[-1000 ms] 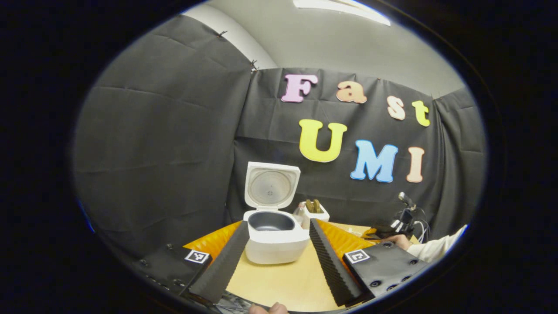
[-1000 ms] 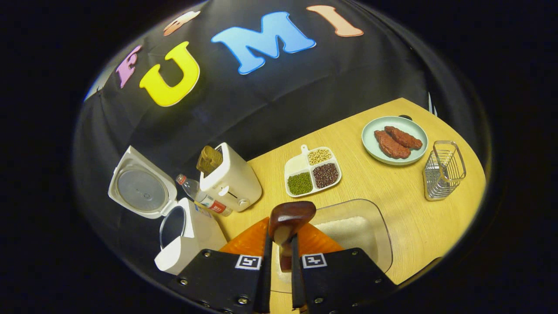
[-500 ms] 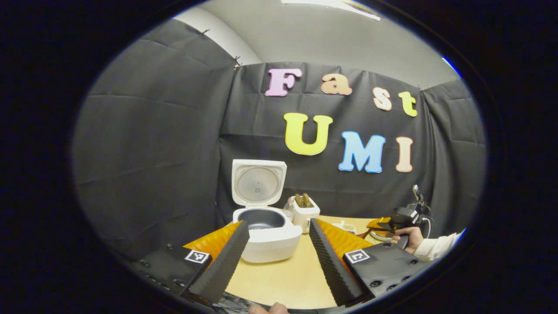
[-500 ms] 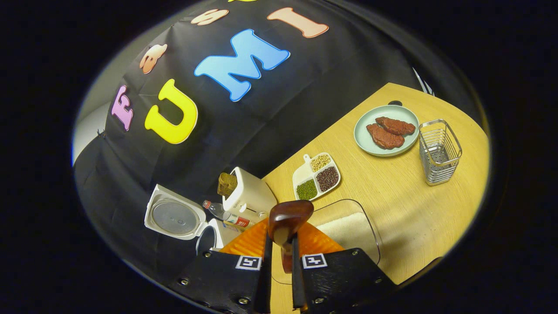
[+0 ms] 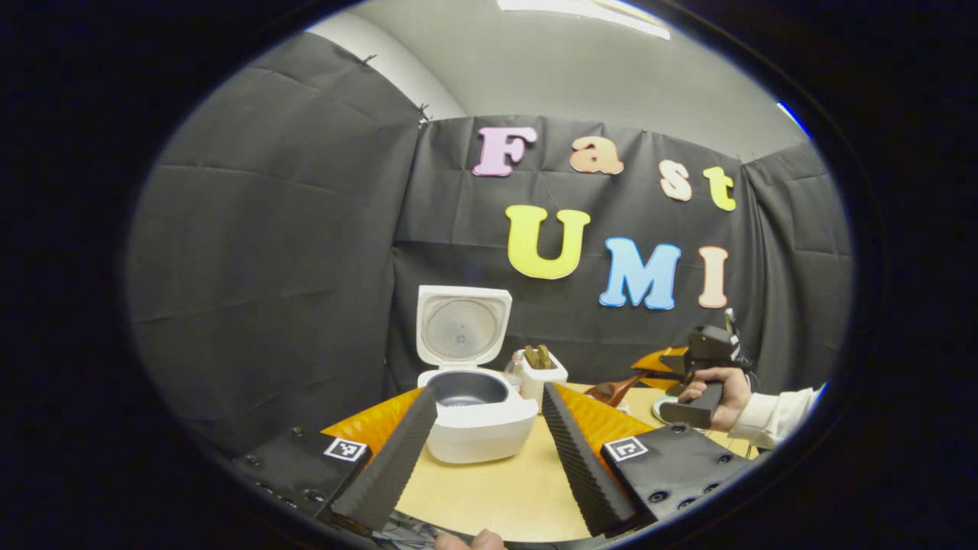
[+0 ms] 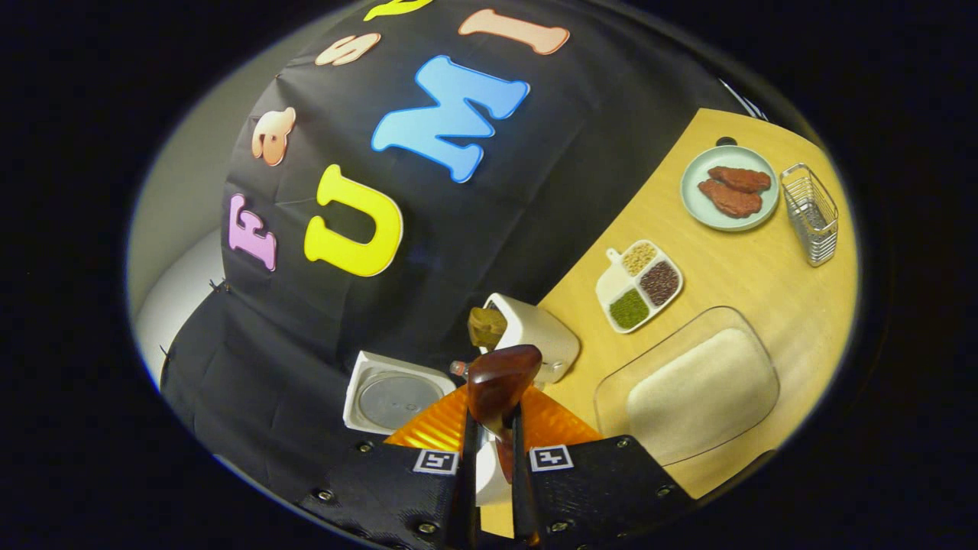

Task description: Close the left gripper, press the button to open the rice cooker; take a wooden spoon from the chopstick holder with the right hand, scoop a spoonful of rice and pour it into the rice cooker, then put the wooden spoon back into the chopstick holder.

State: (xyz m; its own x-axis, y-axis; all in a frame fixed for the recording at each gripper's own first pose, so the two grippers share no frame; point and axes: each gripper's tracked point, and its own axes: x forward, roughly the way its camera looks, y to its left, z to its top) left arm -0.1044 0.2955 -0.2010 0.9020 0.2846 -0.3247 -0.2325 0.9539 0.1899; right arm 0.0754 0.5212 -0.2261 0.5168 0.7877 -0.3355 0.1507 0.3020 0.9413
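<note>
The white rice cooker stands open, its lid upright and its dark pot bare. My left gripper is open in front of it, holding nothing. My right gripper is shut on the wooden spoon, whose dark bowl sticks up above the fingers. Below and left of the spoon lies the cooker's lid. In the left gripper view, a hand holds the right gripper above the table, right of the cooker, the spoon pointing at it. I cannot tell whether the spoon carries rice. The wire chopstick holder stands far right.
A clear container of rice sits near the right gripper. Behind it are a divided dish of beans and a plate of meat. A white toaster with bread and a small bottle stand beside the cooker on the wooden table.
The right gripper has lifted the spoon away from the rice container and swung left toward the cooker. The left gripper has stayed open, shifting only slightly.
</note>
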